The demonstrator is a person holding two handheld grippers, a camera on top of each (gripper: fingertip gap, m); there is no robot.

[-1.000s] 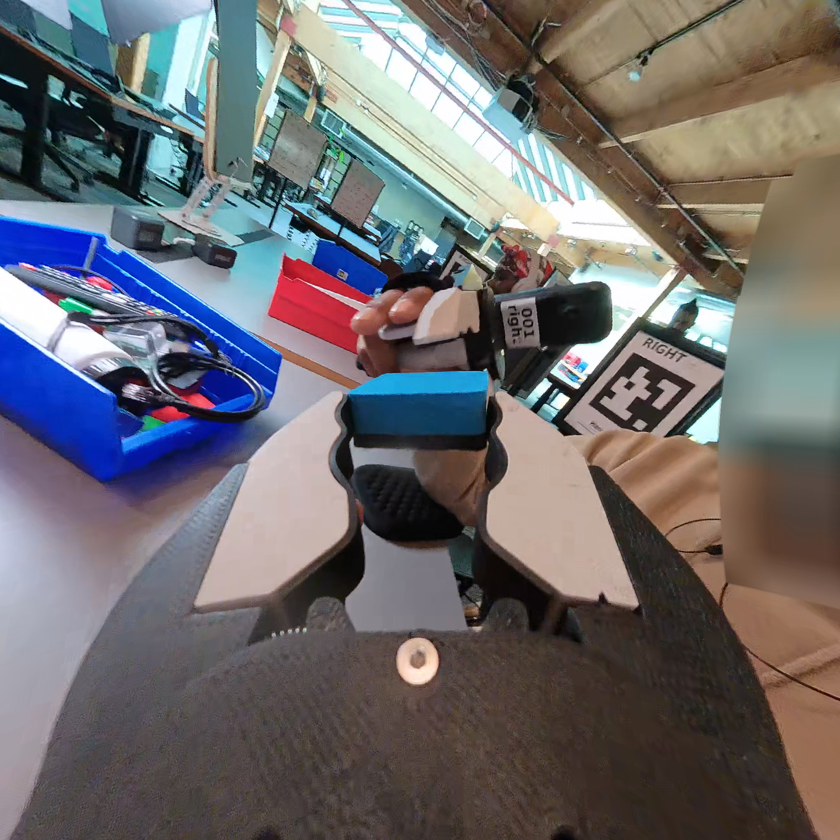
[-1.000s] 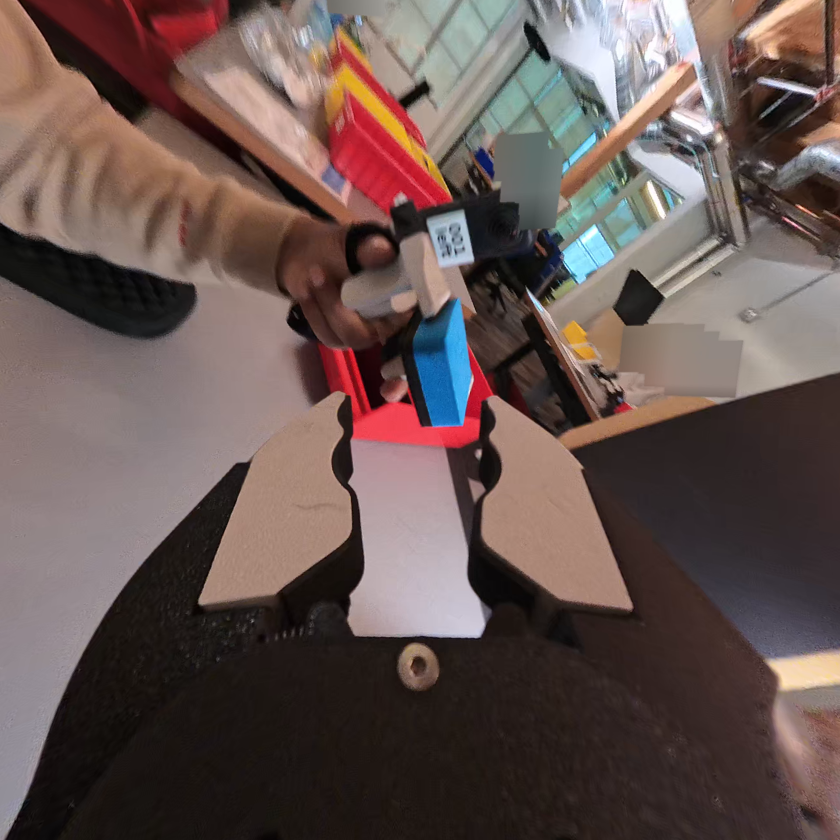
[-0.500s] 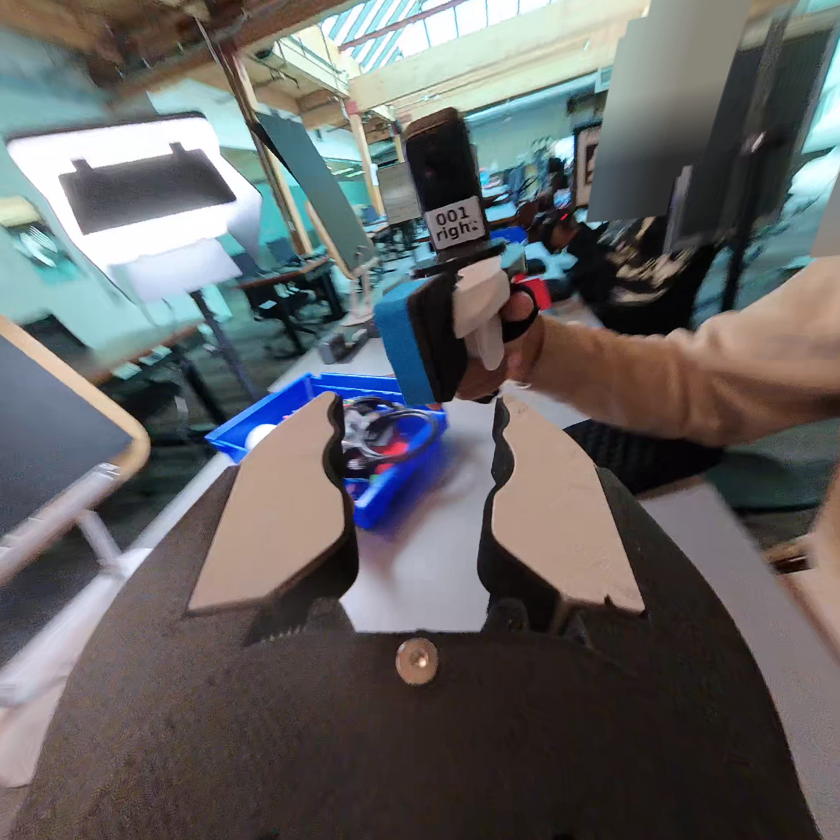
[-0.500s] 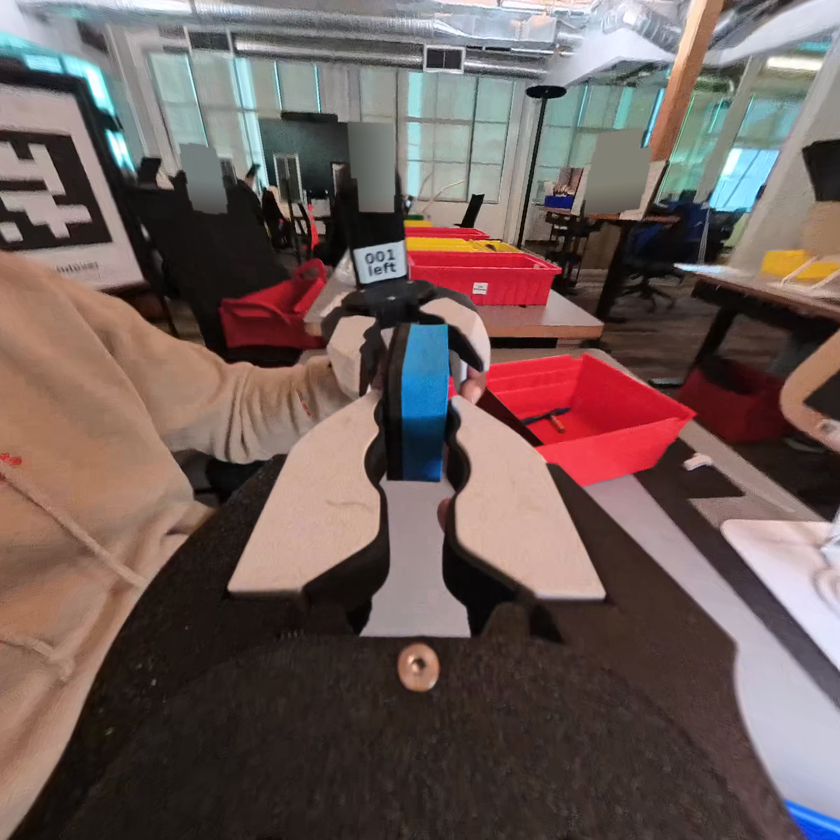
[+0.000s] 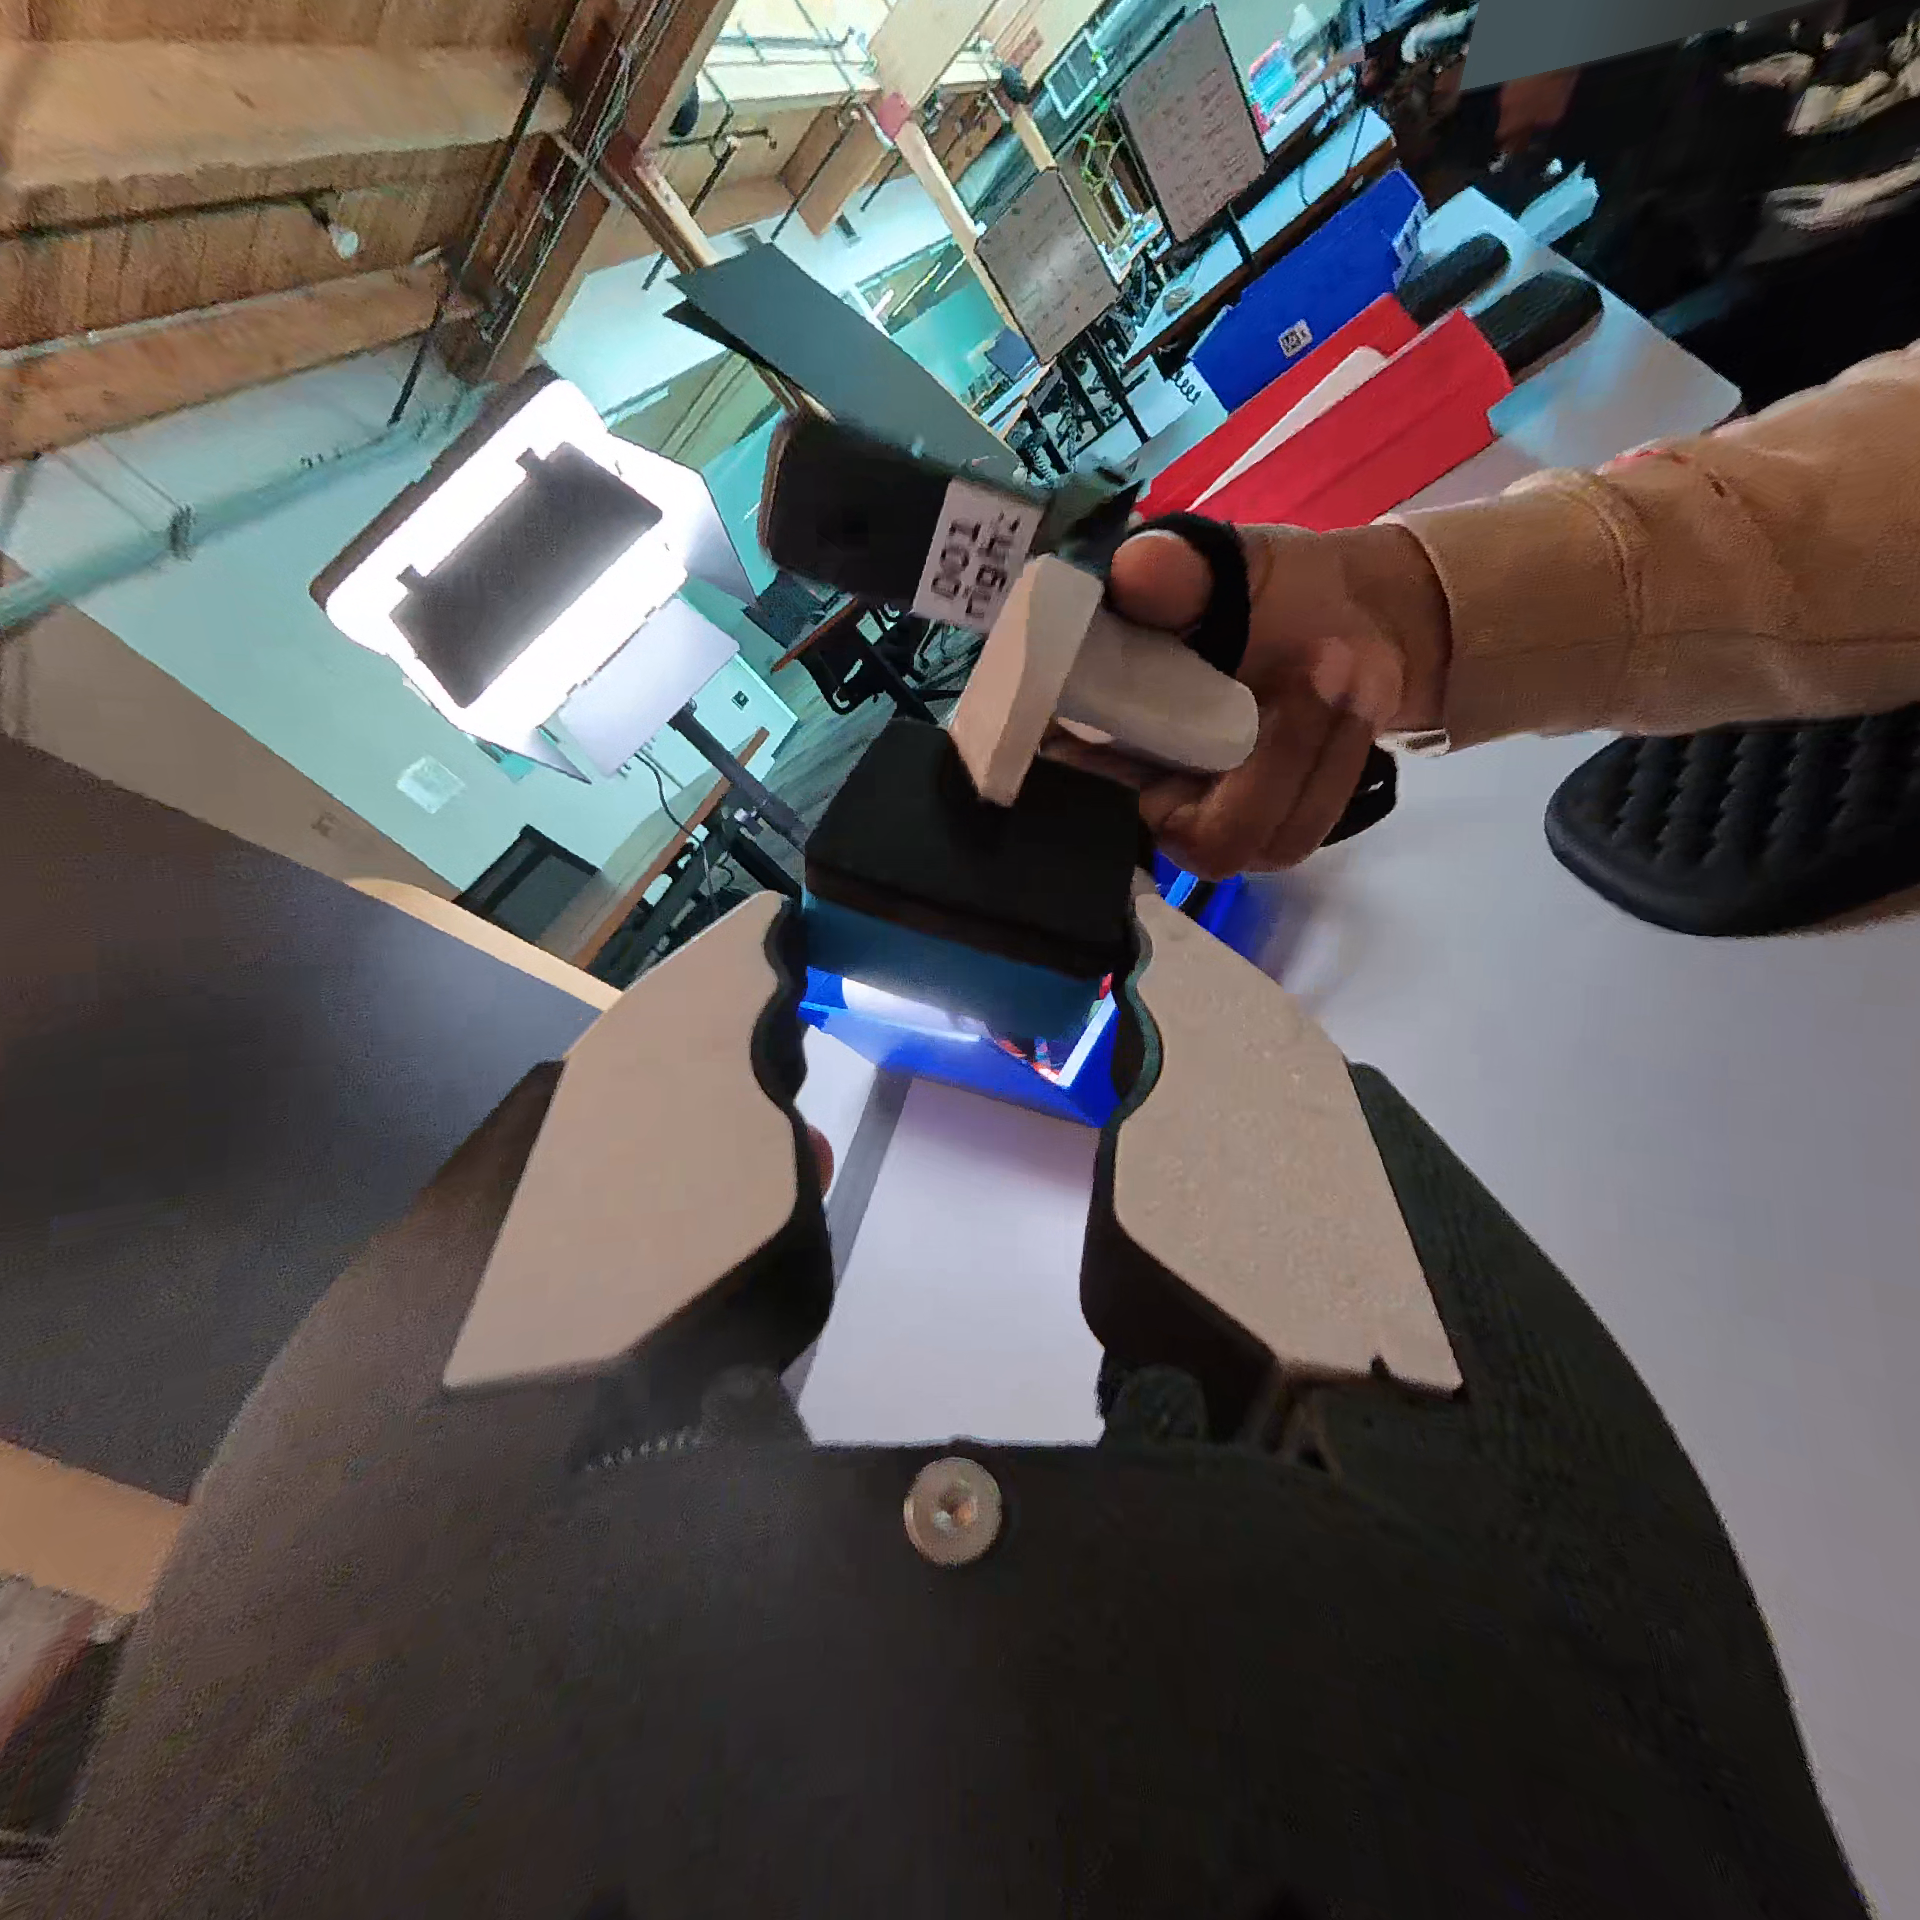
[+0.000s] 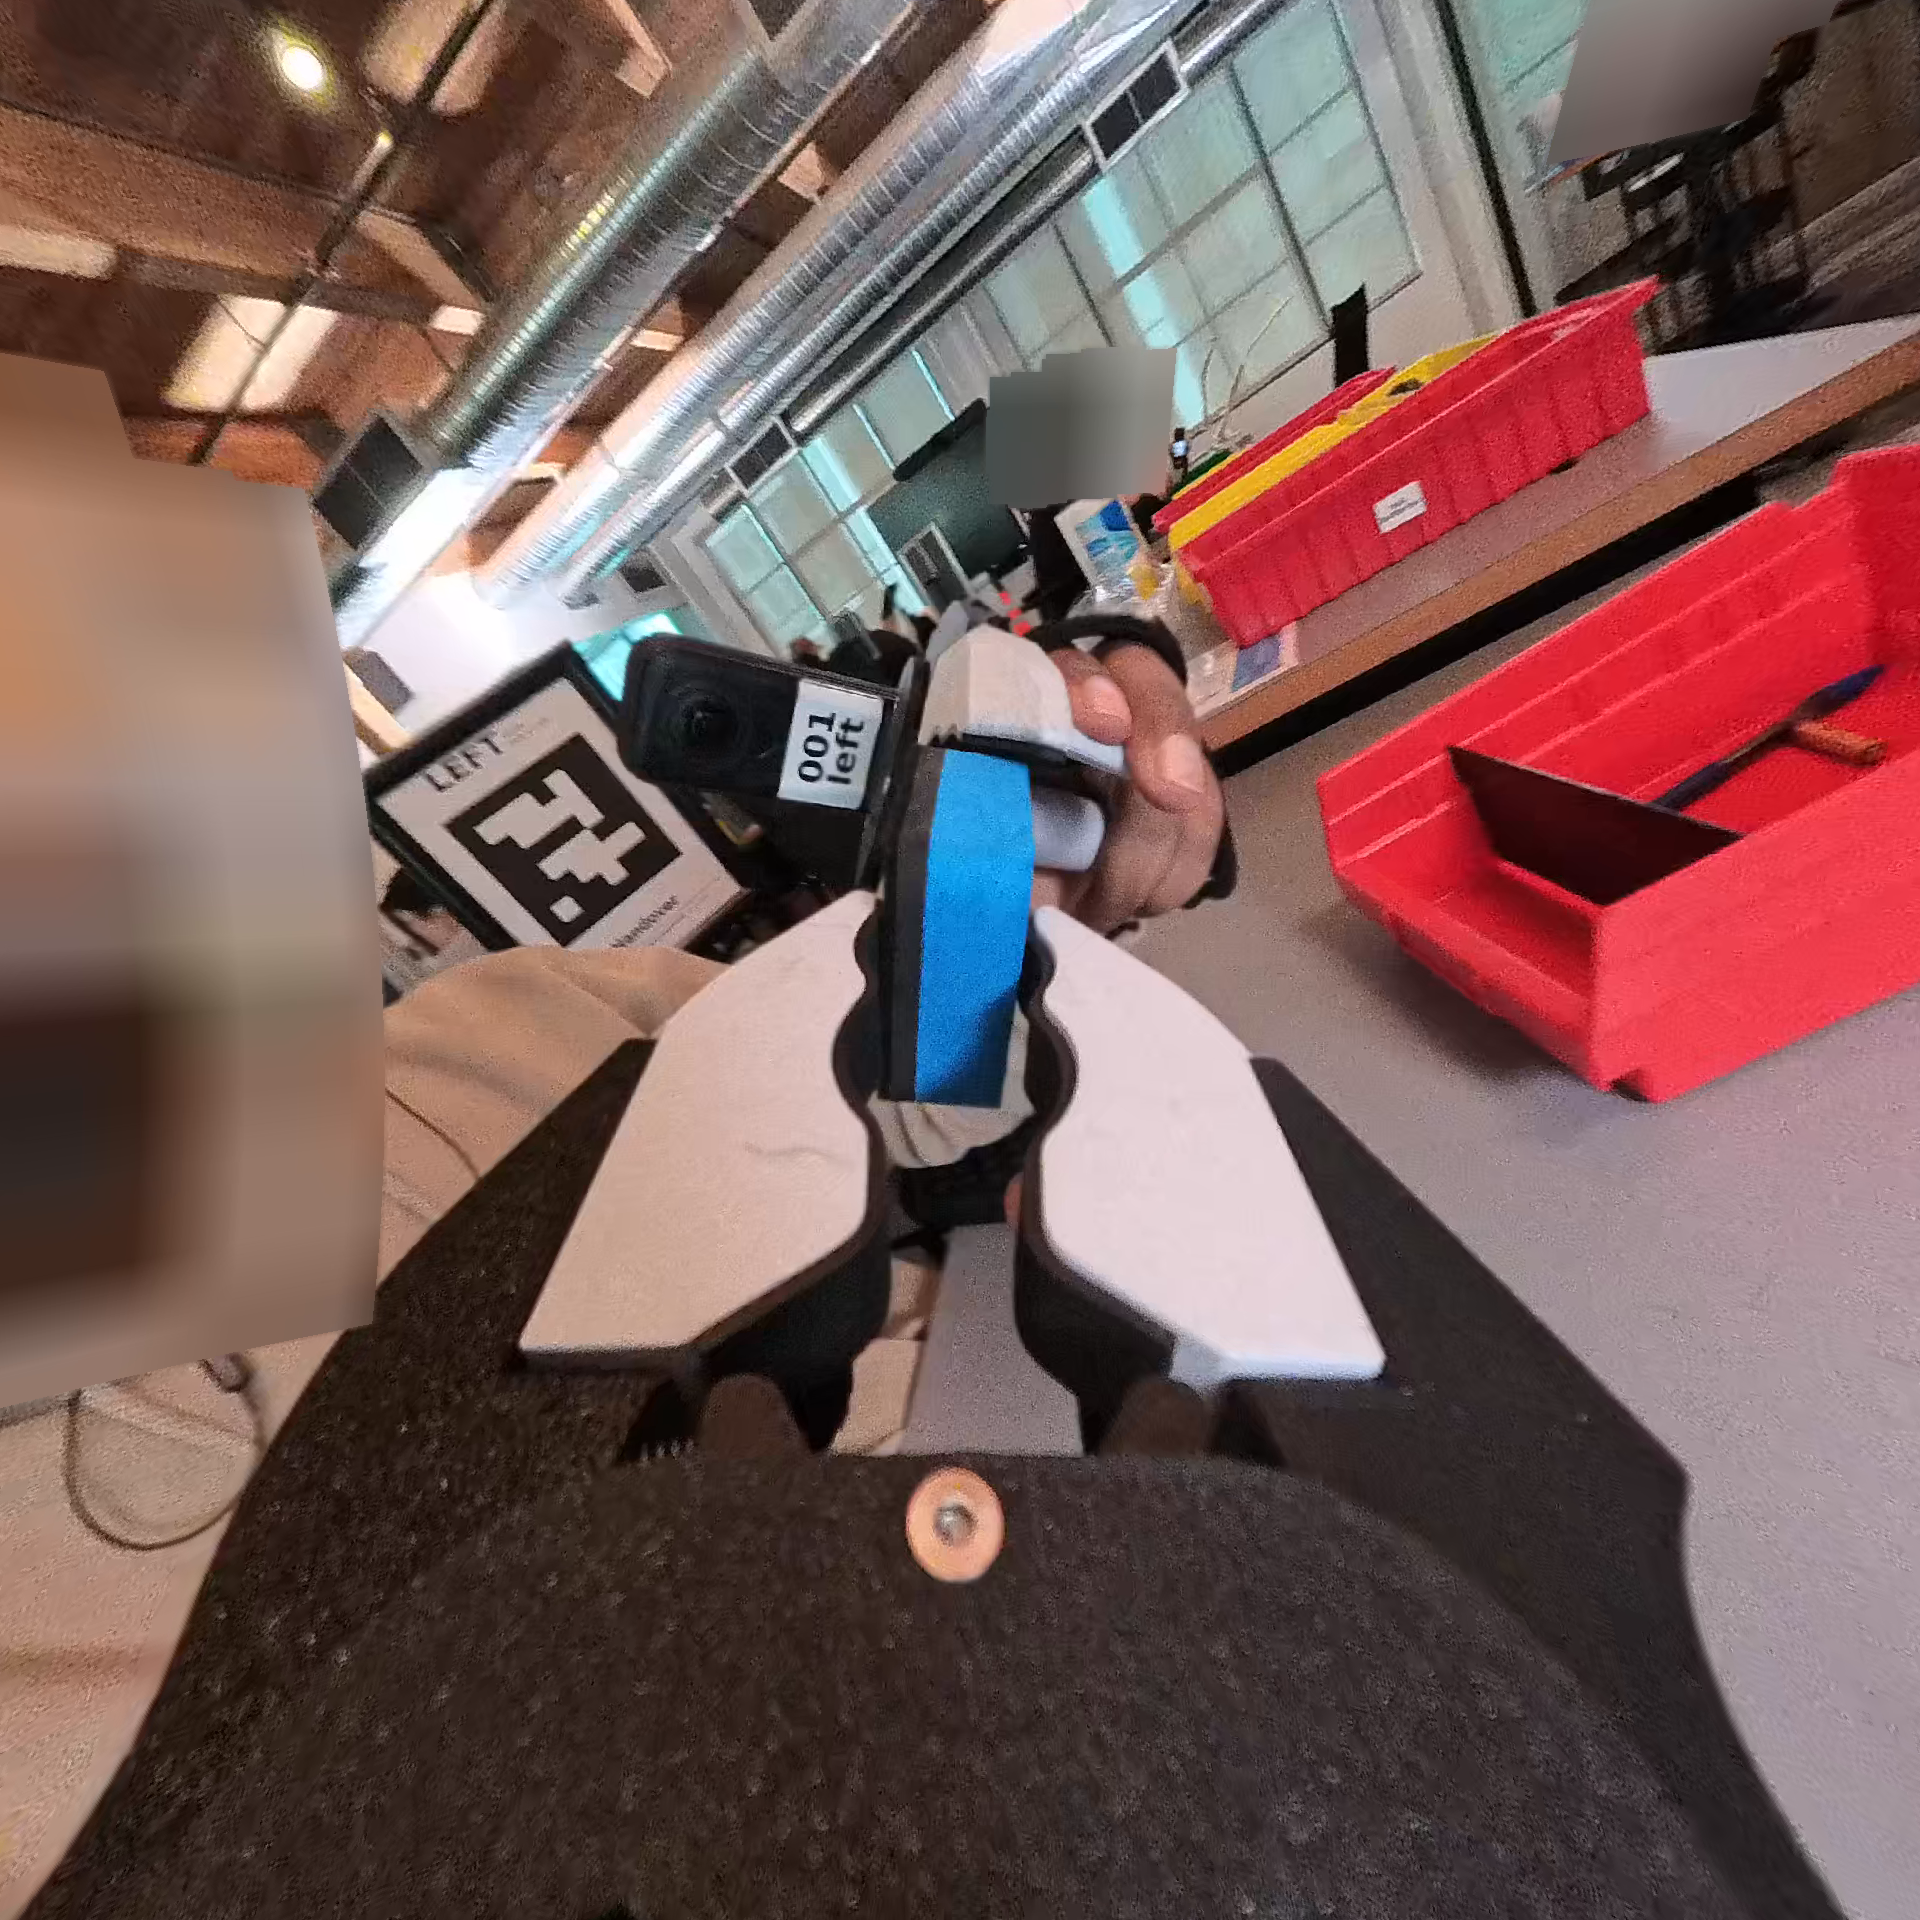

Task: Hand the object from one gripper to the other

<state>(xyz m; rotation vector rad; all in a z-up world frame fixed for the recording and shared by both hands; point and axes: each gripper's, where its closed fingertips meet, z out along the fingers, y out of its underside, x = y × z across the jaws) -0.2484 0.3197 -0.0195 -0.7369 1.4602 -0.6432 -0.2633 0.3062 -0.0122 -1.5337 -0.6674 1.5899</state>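
Blue-and-black foam block (image 6: 961, 925) was in mid-air above the desk (image 5: 1558, 1143), near its edge. Right gripper (image 6: 951, 987) pinched its broad faces. Left gripper (image 5: 956, 987), spread and clear half a second earlier, had closed onto its ends. Both apparently gripped; handover mid-exchange, right's release pending.

A blue-and-black block (image 6: 961, 925) is clamped upright between the right gripper's (image 6: 951, 951) fingertips. Just beyond it, the left gripper (image 6: 997, 727) is seen; a red bin (image 6: 1621, 935) lies rightward.
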